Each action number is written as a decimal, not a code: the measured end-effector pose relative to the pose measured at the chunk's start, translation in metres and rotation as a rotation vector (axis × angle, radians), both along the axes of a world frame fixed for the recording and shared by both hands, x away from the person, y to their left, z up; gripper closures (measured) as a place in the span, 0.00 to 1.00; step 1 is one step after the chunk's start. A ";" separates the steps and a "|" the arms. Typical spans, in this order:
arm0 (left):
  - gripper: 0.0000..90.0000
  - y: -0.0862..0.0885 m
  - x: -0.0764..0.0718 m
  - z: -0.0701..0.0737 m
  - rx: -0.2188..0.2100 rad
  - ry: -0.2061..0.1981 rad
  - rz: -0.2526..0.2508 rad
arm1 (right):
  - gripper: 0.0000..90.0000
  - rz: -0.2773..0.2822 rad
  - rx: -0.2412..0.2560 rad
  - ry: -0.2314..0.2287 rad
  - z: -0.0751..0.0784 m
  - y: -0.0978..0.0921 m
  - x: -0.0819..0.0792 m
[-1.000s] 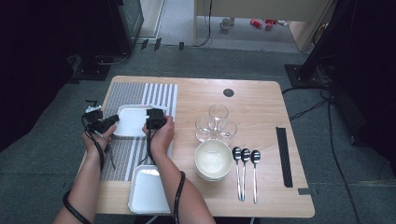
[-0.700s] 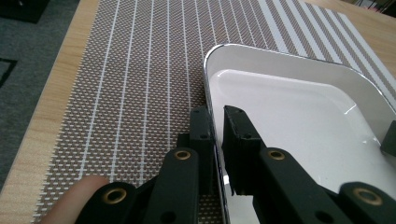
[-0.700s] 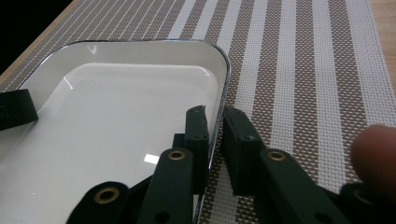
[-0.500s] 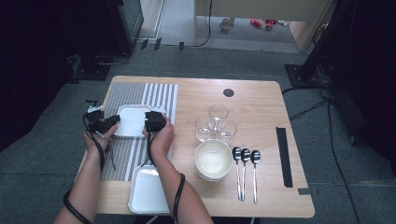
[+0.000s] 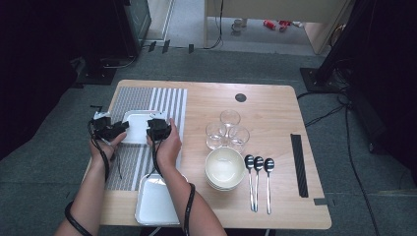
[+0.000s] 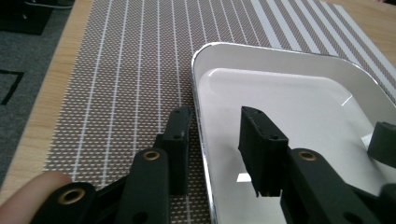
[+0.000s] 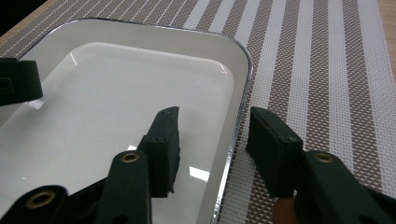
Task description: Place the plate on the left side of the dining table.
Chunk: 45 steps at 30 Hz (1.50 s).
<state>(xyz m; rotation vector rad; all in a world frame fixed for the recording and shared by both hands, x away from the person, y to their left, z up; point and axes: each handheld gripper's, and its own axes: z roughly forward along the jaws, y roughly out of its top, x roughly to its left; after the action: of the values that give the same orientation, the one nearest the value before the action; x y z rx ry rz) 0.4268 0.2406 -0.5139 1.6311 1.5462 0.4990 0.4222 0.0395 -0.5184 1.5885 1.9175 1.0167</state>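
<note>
Nearest us, a second white tray (image 5: pixel 156 201) sits at the table's (image 5: pixel 275 123) front edge. Beyond it, our forearms reach forward, the left gripper (image 5: pixel 114 129) and right gripper (image 5: pixel 158 129) angled inward. Each has its jaws parted and straddles one side rim of the white tray (image 5: pixel 135 127) on the striped placemat (image 5: pixel 147 98), not clamped. Bare mat lies beyond the tray; the glasses (image 5: pixel 227 129) and bowls (image 5: pixel 224 168) stand well apart rightward.

In the high view, the hands and grippers cover both side rims of the white tray (image 5: pixel 137 127) on the placemat (image 5: pixel 129 101); the second tray (image 5: pixel 155 204) at the table's (image 5: pixel 275 113) front edge lies partly under the right forearm.
</note>
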 end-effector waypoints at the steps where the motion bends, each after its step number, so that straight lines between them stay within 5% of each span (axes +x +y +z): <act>1: 0.68 0.002 -0.001 0.001 -0.014 -0.004 0.001 | 0.56 0.000 0.004 0.005 0.000 -0.001 0.000; 9: 0.58 -0.003 -0.008 0.017 -0.007 -0.012 0.029 | 0.40 -0.049 -0.001 -0.029 0.003 -0.007 -0.006; 15: 0.57 -0.008 -0.016 0.030 0.025 -0.020 -0.003 | 0.38 -0.055 0.062 -0.040 0.014 -0.022 -0.010; 28: 0.56 -0.018 -0.043 0.045 0.011 -0.034 -0.060 | 0.33 -0.002 0.099 -0.055 0.043 -0.028 -0.037; 32: 0.56 -0.024 -0.055 0.049 0.017 -0.051 -0.044 | 0.31 0.024 0.102 -0.060 0.050 -0.027 -0.052; 35: 0.56 -0.027 -0.062 0.050 -0.014 -0.048 -0.047 | 0.29 0.034 0.100 -0.065 0.052 -0.027 -0.062; 45: 0.48 -0.042 -0.077 0.057 0.017 -0.049 -0.049 | 0.27 0.072 0.114 -0.077 0.059 -0.036 -0.091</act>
<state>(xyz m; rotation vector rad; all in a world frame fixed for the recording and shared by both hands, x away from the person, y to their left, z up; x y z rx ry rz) 0.3502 0.1985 -0.4565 1.6537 1.4663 0.5227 0.3314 0.0035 -0.4590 1.5271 1.9071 1.2190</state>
